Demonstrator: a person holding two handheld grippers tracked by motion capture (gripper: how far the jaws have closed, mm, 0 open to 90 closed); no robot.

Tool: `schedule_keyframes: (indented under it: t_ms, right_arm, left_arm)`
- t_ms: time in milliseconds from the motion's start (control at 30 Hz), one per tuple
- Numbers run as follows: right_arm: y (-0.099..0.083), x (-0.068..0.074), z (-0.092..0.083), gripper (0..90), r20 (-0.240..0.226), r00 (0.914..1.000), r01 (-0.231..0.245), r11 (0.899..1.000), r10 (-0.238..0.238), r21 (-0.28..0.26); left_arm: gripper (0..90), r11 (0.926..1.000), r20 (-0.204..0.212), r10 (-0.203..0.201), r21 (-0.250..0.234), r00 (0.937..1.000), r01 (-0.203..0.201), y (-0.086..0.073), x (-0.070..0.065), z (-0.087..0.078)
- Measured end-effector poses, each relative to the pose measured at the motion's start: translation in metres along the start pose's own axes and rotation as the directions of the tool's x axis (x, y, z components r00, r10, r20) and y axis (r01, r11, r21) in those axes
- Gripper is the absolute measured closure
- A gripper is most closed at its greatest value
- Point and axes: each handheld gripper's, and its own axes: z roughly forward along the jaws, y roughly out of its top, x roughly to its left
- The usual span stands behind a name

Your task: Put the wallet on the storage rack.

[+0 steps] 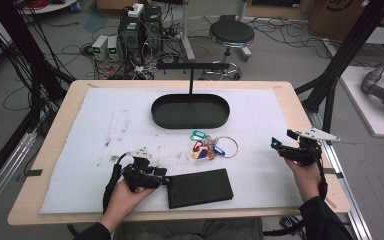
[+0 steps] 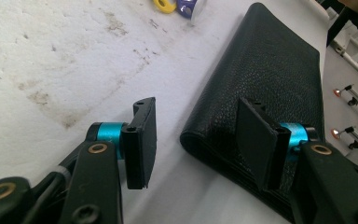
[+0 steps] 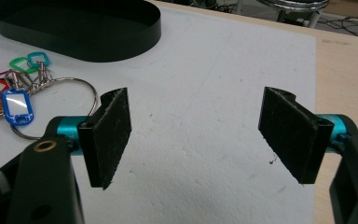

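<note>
A black leather wallet [image 1: 200, 187] lies flat near the front edge of the white mat [image 1: 110, 115]. My left gripper [image 1: 167, 179] sits low at the wallet's left end. In the left gripper view my left gripper [image 2: 198, 140] straddles the near corner of the wallet [image 2: 265, 70]: one pad hangs over the leather, the other stands over the mat with a gap to the wallet's edge. A key ring with coloured tags [image 1: 207, 147] lies mid-mat. My right gripper [image 1: 281, 140] hovers at the mat's right side, and in its own view the right gripper [image 3: 196, 135] is wide open on nothing.
A black oval tray [image 1: 190, 111] rests at the back of the mat, with a black T-shaped stand [image 1: 192, 67] behind it. The keys [image 3: 14, 88] lie left of my right gripper's jaws. Beyond the table are a stool [image 1: 231, 35], electronics and cables.
</note>
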Motion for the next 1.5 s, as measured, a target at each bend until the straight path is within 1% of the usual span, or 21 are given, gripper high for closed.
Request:
schedule_keyframes:
  t_ms: [133,400,500,567,700,767,867,900,933,967,1000,1033,1100,1167,1200,1233,1267,1333,1400,1433,1500]
  right_arm:
    - [0.0,0.001,0.0,25.7,0.001,1.0,0.005,1.0,-0.005,-0.002]
    - [0.001,0.002,0.0,25.7,0.002,1.0,0.005,1.0,-0.005,-0.005]
    - [0.001,0.001,-0.001,25.7,0.005,1.0,0.001,1.0,-0.001,-0.012]
    - [0.001,0.0,-0.002,25.7,0.003,1.0,-0.001,1.0,0.001,-0.018]
    - [0.002,0.0,-0.005,25.8,0.001,1.0,-0.007,0.999,0.007,-0.036]
    - [0.003,0.001,-0.006,26.0,-0.003,0.9999,-0.011,0.999,0.011,-0.045]
    - [0.004,0.004,-0.008,26.0,-0.011,0.9999,-0.003,0.998,0.003,-0.059]
    - [0.005,0.005,-0.008,26.0,-0.016,0.9999,-0.002,0.998,0.001,-0.059]
    - [0.005,0.006,-0.008,26.0,-0.019,0.9998,-0.001,0.998,0.0,-0.062]
    - [0.006,0.008,-0.009,26.0,-0.029,0.9996,0.001,0.998,-0.003,-0.069]
    - [0.006,0.009,-0.009,26.0,-0.037,0.9993,-0.001,0.997,-0.001,-0.072]
    - [0.007,0.012,-0.011,26.0,-0.046,0.999,-0.002,0.997,-0.001,-0.079]
    - [0.008,0.016,-0.013,26.0,-0.068,0.9977,-0.003,0.995,-0.004,-0.098]
    - [0.009,0.02,-0.015,26.0,-0.1,0.9949,-0.011,0.994,0.0,-0.113]
    - [0.01,0.022,-0.015,25.9,-0.116,0.9933,-0.012,0.993,-0.002,-0.118]
    - [0.01,0.025,-0.016,25.9,-0.142,0.9899,-0.014,0.992,-0.003,-0.122]
    - [0.01,0.027,-0.016,25.9,-0.16,0.9871,-0.012,0.992,-0.009,-0.129]
    - [0.011,0.033,-0.015,25.9,-0.239,0.9709,-0.023,0.992,-0.008,-0.126]
    - [0.011,0.039,-0.014,25.9,-0.301,0.9534,-0.018,0.992,-0.02,-0.124]
    - [0.011,0.044,-0.013,25.9,-0.328,0.9441,-0.005,0.992,-0.036,-0.123]
    - [0.012,0.054,-0.01,26.0,-0.378,0.9233,0.028,0.994,-0.067,-0.108]
  left_arm:
    - [59.6,0.9997,0.046,-0.026,0.0,0.9986,0.026,-0.001,0.001,0.001]
    - [69.7,0.9993,0.037,-0.014,-0.033,0.9992,0.015,-0.002,0.0,-0.002]
    - [74.5,0.9983,0.029,0.011,-0.057,0.9995,-0.009,-0.002,-0.001,-0.003]
    - [75.9,0.9961,0.008,0.048,-0.074,0.9988,-0.048,0.0,-0.005,-0.004]
    - [77.6,0.9833,-0.029,0.13,-0.124,0.9911,-0.133,0.005,-0.013,-0.007]
    - [78.2,0.9704,-0.051,0.179,-0.156,0.9826,-0.185,0.007,-0.018,-0.009]
    - [78.6,0.9339,-0.093,0.276,-0.209,0.9566,-0.29,0.01,-0.027,-0.012]
    - [78.6,0.9256,-0.104,0.295,-0.215,0.9497,-0.311,0.011,-0.029,-0.013]
    - [78.7,0.9121,-0.127,0.318,-0.23,0.9397,-0.339,0.012,-0.033,-0.013]
    - [78.7,0.9051,-0.137,0.328,-0.237,0.9346,-0.353,0.012,-0.035,-0.014]
    - [78.7,0.8916,-0.151,0.35,-0.249,0.9245,-0.378,0.013,-0.037,-0.015]
    - [78.8,0.8825,-0.159,0.363,-0.258,0.9182,-0.393,0.013,-0.038,-0.015]
    - [78.9,0.8552,-0.181,0.403,-0.275,0.8973,-0.439,0.015,-0.04,-0.017]
    - [78.9,0.8364,-0.192,0.426,-0.289,0.8843,-0.465,0.016,-0.042,-0.018]
    - [78.9,0.8212,-0.201,0.445,-0.297,0.8729,-0.487,0.016,-0.043,-0.018]
    - [78.9,0.8143,-0.204,0.453,-0.302,0.8682,-0.495,0.016,-0.043,-0.018]
    - [78.9,0.8024,-0.211,0.469,-0.304,0.8578,-0.513,0.017,-0.044,-0.018]
    - [78.9,0.7887,-0.217,0.485,-0.31,0.8472,-0.531,0.018,-0.046,-0.018]
    - [78.9,0.7817,-0.217,0.495,-0.311,0.8413,-0.54,0.018,-0.046,-0.019]
    - [78.9,0.7793,-0.216,0.497,-0.315,0.8404,-0.542,0.018,-0.046,-0.019]
    - [78.9,0.7681,-0.219,0.51,-0.319,0.8317,-0.555,0.018,-0.047,-0.019]
